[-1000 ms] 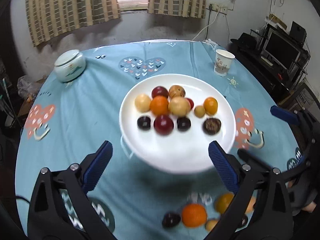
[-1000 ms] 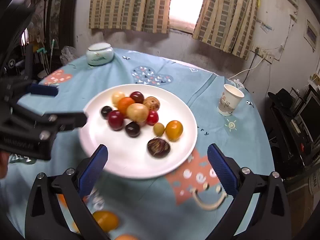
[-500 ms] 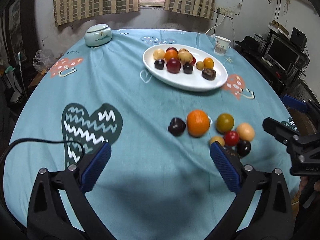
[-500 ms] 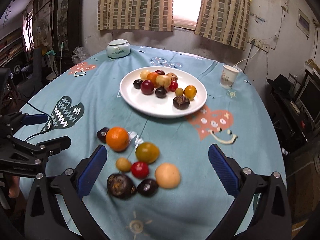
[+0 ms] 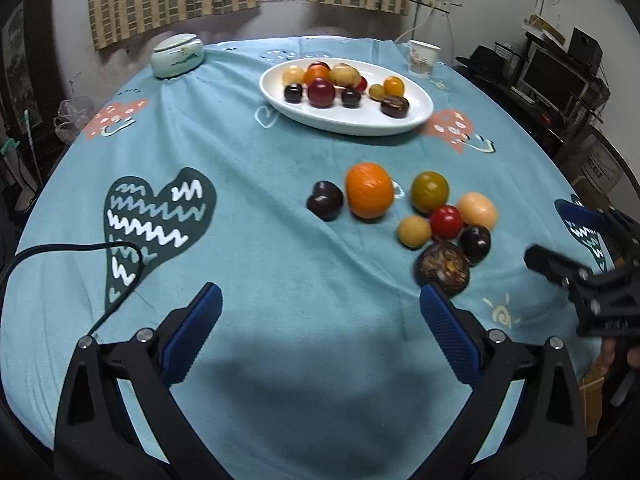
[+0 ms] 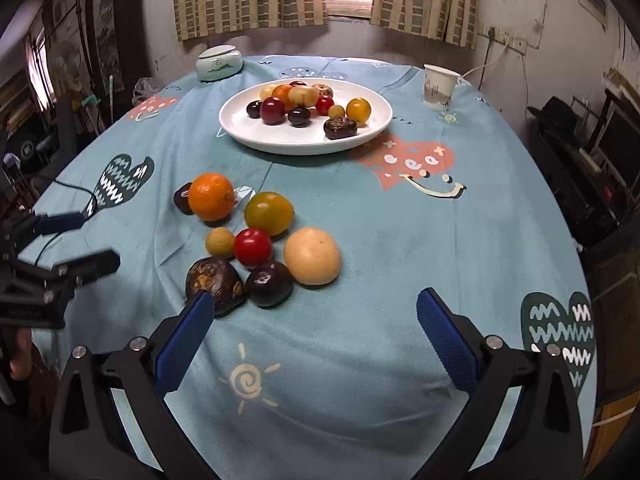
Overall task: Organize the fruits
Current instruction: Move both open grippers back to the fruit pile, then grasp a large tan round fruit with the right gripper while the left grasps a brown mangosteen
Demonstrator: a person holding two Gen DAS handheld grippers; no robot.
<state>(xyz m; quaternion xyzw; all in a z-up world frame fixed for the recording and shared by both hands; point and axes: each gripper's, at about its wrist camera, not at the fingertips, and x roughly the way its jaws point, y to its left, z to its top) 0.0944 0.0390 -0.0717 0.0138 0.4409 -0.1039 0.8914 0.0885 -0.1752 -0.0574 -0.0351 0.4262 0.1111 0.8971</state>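
**Across the blue cloth: fruit in two groups, both tongs spread**

On the round table, under a blue tablecloth [image 6: 400, 240] printed with hearts and suns. Toward twelve o'clock, a white oval plate [image 6: 280, 142] carrying about ten small fruits, piled mostly on its far half. At one o'clock of the plate, a paper cup [image 6: 439, 87], upright; at eleven o'clock, a lidded ceramic jar [image 6: 219, 63].

Nearer, well apart from the plate, a loose cluster on the bare cloth. Largest first: an orange [image 6: 211, 196] at the cluster's eleven o'clock; a pale peach-coloured fruit [image 6: 312, 256] at four o'clock; a green-yellow round fruit [image 6: 269, 213]; a mottled brown fruit [image 6: 214, 282] at seven o'clock, just beyond the right tool's left pad; a dark plum [image 6: 268, 283] touching it; another dark plum [image 5: 325, 201] beside the orange; a red tomato [image 6: 253, 247] in the middle; a small yellow fruit [image 6: 220, 242].

Left gripper [image 5: 318, 326] spread wide over empty cloth, pinching nothing. Right gripper [image 6: 314, 326] likewise spread, empty, at six o'clock of the cluster.
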